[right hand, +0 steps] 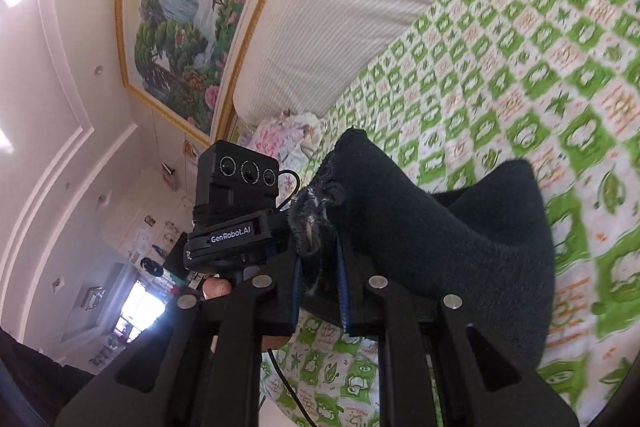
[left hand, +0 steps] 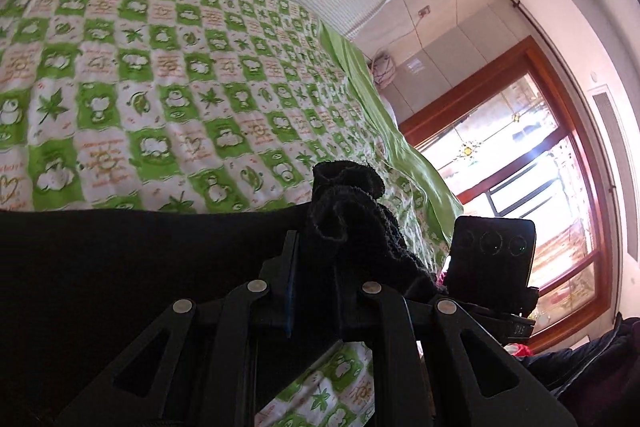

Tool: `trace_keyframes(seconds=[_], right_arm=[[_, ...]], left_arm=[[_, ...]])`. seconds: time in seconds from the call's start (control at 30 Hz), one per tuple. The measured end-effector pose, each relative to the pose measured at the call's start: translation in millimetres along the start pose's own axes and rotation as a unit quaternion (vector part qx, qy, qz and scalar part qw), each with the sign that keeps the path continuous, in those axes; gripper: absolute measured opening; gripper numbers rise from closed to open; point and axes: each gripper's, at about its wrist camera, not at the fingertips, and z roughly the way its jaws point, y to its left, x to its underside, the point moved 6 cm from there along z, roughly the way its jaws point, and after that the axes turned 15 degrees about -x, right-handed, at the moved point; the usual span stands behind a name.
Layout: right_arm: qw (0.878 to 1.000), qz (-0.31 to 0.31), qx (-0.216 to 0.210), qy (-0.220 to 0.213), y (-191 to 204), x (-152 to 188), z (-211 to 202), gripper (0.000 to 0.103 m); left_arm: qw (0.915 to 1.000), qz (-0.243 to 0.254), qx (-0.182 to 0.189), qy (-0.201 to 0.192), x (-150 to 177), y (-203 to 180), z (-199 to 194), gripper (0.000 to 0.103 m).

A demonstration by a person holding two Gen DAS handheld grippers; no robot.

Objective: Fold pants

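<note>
The pants are black fabric. In the left wrist view they [left hand: 120, 267] stretch to the left across the bed, and a bunched end sticks up between the fingers of my left gripper [left hand: 316, 251], which is shut on them. In the right wrist view my right gripper [right hand: 318, 247] is shut on a frayed edge of the pants [right hand: 460, 247], which drape to the right above the bedspread. The other gripper's camera unit shows in each view, in the left wrist view [left hand: 492, 251] and in the right wrist view [right hand: 240, 179]. Both grippers are close together.
A green-and-white checked bedspread [left hand: 180, 87] covers the bed. A striped white headboard cushion [right hand: 360, 7] stands behind it, with a framed landscape painting [right hand: 188, 7] on the wall. A wood-framed window [left hand: 520, 167] is to the right of the bed. Dark clothing [left hand: 592, 367] lies at lower right.
</note>
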Motion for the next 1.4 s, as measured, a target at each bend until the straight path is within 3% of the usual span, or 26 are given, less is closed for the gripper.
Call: trace_keyframes(seconds=[0.5,0.57,0.67,0.73,0.8,1.03,1.23,1.4], right_arm=[[0.997,0.040,0.031,0.065,-39,23,38,0.017],[0.996,0.038,0.038,0.073,-39,25,40,0.018],[0.995,0.039,0.037,0.079,-37,27,43,0.031],[0.995,0.036,0.035,0.081,-34,29,45,0.041],[0.995,0.029,0.037,0.085,-30,30,47,0.044],[0.996,0.035,0.028,0.078,-21,24,47,0.047],[0.996,0.007,0.016,0.083,0,21,54,0.056],[0.995,-0.005,0.007,0.097,8,23,67,0.056]], left_arm=[[0.9929,-0.096,-0.070,-0.007,38,66,-11,0.011],[0.9913,-0.103,-0.081,-0.015,44,68,-18,0.012],[0.9882,-0.113,-0.099,-0.029,50,69,-29,0.012],[0.9852,-0.119,-0.117,-0.038,57,70,-39,0.013],[0.9823,-0.125,-0.132,-0.046,60,72,-45,0.013],[0.9722,-0.161,-0.151,-0.078,76,78,-77,0.018],[0.9574,-0.214,-0.154,-0.118,94,86,-111,0.020],[0.9448,-0.246,-0.165,-0.141,106,95,-132,0.020]])
